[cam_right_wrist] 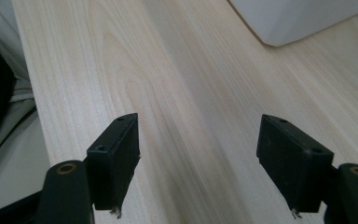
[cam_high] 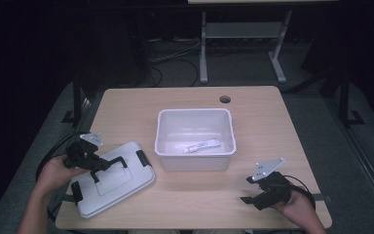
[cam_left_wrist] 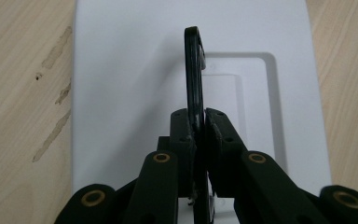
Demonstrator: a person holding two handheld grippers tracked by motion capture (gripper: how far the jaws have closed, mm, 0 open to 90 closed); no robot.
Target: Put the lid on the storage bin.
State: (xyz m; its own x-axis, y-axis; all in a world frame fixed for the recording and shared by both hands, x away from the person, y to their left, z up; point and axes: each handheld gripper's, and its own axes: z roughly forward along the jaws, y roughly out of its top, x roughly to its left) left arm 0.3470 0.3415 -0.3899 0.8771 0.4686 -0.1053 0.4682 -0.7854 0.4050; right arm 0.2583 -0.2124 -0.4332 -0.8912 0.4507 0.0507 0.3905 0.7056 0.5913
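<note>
Left gripper [cam_left_wrist: 200, 126] clenched on black handle [cam_left_wrist: 195, 70] of white lid [cam_high: 111, 179], which lies flat at desk's [cam_high: 268, 122] near-left corner. White bin [cam_high: 195, 140] stands mid-desk holding a tube [cam_high: 202, 146]. Right gripper [cam_right_wrist: 198, 154] released, over bare desk near the front-right edge.

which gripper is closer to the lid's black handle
Left. The left gripper is right on the lid, its jaws shut on the black handle. The right gripper sits open over bare table on the other side, past the white bin.
</note>
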